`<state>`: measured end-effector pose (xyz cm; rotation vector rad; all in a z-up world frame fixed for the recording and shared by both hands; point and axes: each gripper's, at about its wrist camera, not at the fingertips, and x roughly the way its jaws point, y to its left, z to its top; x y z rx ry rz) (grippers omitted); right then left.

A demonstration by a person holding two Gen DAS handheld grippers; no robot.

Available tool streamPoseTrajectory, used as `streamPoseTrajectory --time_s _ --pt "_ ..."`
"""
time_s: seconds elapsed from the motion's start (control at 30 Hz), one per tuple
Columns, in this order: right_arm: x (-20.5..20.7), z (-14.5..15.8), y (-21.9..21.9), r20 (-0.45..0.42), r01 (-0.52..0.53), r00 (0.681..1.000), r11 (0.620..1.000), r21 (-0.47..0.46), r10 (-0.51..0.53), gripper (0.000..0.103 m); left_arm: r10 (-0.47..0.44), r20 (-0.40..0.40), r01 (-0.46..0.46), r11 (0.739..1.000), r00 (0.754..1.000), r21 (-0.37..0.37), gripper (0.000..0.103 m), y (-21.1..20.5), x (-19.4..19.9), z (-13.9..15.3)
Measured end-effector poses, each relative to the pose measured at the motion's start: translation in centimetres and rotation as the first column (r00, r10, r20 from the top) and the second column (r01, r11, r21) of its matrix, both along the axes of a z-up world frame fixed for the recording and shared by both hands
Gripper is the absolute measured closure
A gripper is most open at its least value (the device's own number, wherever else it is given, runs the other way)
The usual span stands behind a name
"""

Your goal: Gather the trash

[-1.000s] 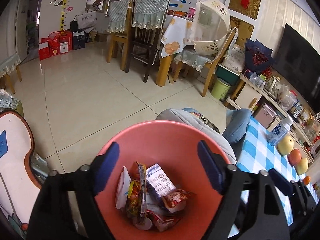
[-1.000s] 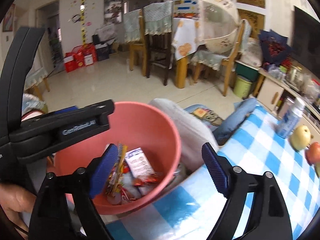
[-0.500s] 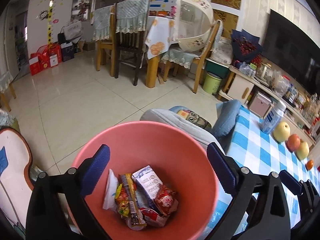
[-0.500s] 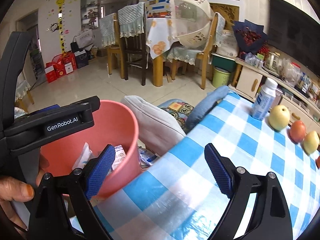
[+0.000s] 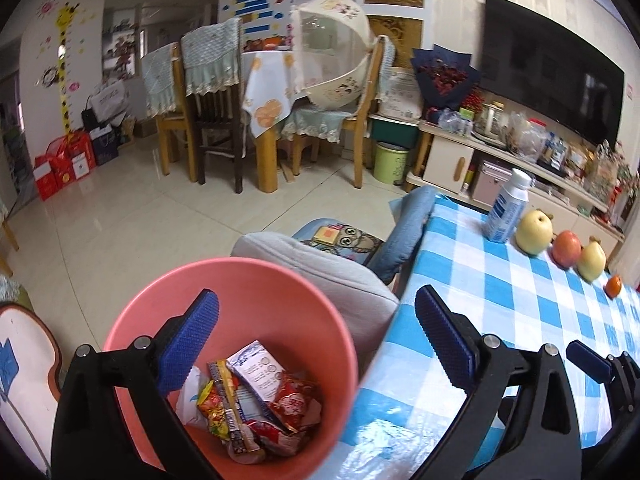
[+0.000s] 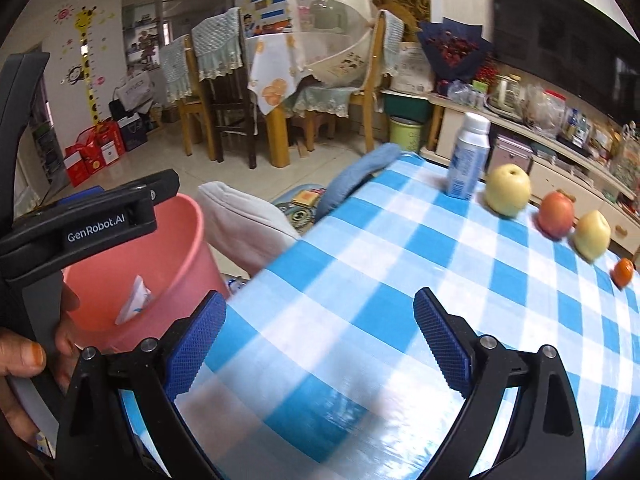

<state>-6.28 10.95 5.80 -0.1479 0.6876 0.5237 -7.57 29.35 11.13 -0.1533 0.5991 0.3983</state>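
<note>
A pink bin (image 5: 256, 288) stands on the floor beside the blue-checked table (image 5: 500, 300). It holds snack wrappers (image 5: 292, 404) and a small white carton (image 5: 256, 368). My left gripper (image 5: 316, 340) is open and empty above the bin's right rim. My right gripper (image 6: 320, 340) is open and empty above the tablecloth (image 6: 360, 280), right of the bin (image 6: 160, 280). The left gripper's body (image 6: 92, 224) shows at the left of the right wrist view.
A white bottle (image 6: 468, 156), two pears (image 6: 508, 188), an apple (image 6: 556, 212) and a small orange (image 6: 624, 272) stand along the table's far edge. Cushioned chairs (image 5: 328, 264) sit beside the table. A dining set (image 5: 224, 100) and a green bin (image 5: 390, 162) stand farther back.
Both grippers have swung right, away from the bin and towards the table. The bin has slid to the left in both views. Both stay open and empty.
</note>
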Motion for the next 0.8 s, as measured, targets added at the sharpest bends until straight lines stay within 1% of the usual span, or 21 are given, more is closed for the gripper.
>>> streamPoseTrajectory --time_s 0.17,0.33,0.5,0.63,0.8 --pt "-0.4 0.1 -2.4 0.009 0.031 0.999 0.999 -0.006 -0.031 0.009 -0.038 -0.001 0.038 0.998 0.999 0.049 0.004 -2.5 0.5 0.4" --pt "-0.9 0.0 -5.1 0.012 0.07 0.998 0.997 -0.013 -0.07 0.009 -0.079 0.006 0.078 0.995 0.997 0.064 0.004 -4.9 0.8 0.5" --pt "-1.5 -0.1 -8.3 0.01 0.118 0.993 0.993 -0.014 -0.118 0.009 -0.126 0.026 0.125 0.991 0.992 0.038 0.004 -7.1 0.9 0.5" --pt "-1.8 0.0 -11.1 0.003 0.17 0.985 0.985 -0.002 -0.17 0.009 -0.167 0.04 0.165 0.985 0.985 0.044 0.004 -9.3 1.0 0.7" --pt "-2.5 0.3 -14.4 0.02 0.233 0.972 0.972 0.008 -0.233 0.009 -0.221 0.026 0.221 0.975 0.975 0.033 0.004 -12.1 1.4 0.5"
